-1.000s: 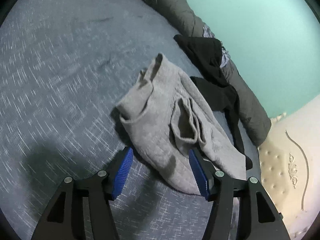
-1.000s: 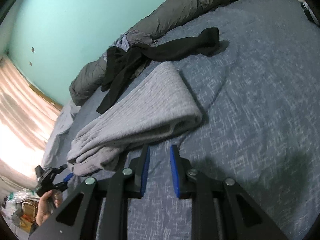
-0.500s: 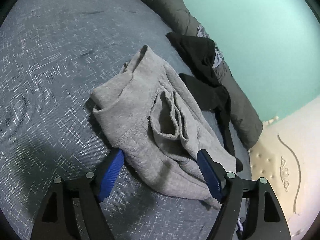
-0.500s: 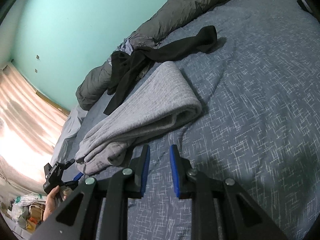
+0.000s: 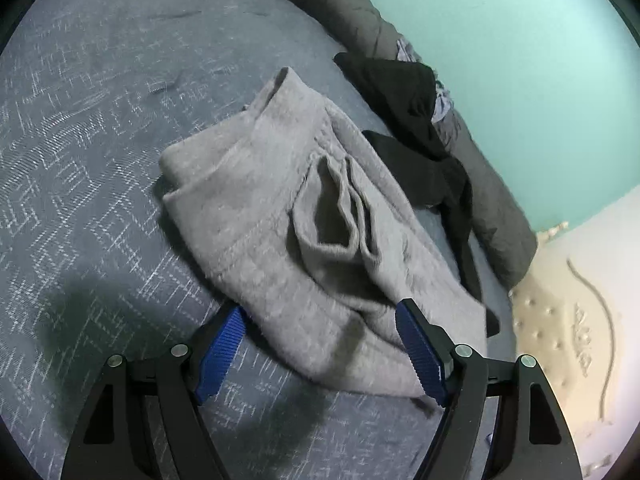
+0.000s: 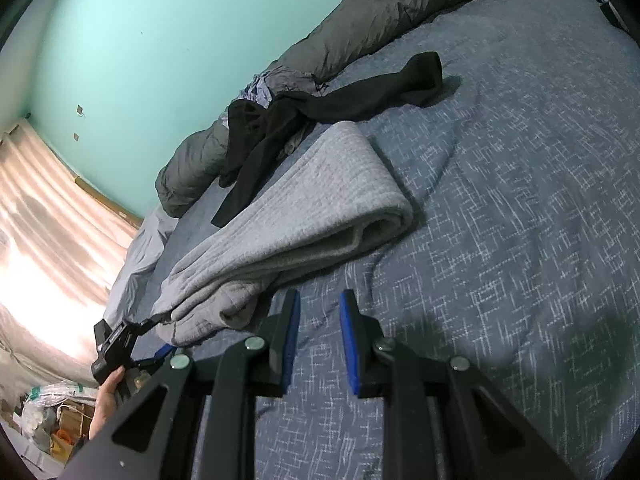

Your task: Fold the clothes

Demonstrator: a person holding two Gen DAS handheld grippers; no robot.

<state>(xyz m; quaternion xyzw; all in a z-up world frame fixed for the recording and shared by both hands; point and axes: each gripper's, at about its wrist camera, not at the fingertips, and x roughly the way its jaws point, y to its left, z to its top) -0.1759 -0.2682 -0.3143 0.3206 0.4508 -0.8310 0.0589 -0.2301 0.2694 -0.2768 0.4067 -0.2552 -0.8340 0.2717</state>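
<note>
Two black, blue-padded grippers hung over the folded grey quilted sweatpants [image 5: 304,240] at frame centre on the blue patterned bedspread [image 5: 100,160]: left gripper [image 5: 320,344] wide open, empty; right gripper [image 6: 319,312] narrowly parted, empty.

A turquoise wall [image 6: 152,40] backs the bed [image 6: 520,240]; bright light falls through pale curtains [image 6: 44,220]; cream tufted headboard [image 5: 568,320].
</note>
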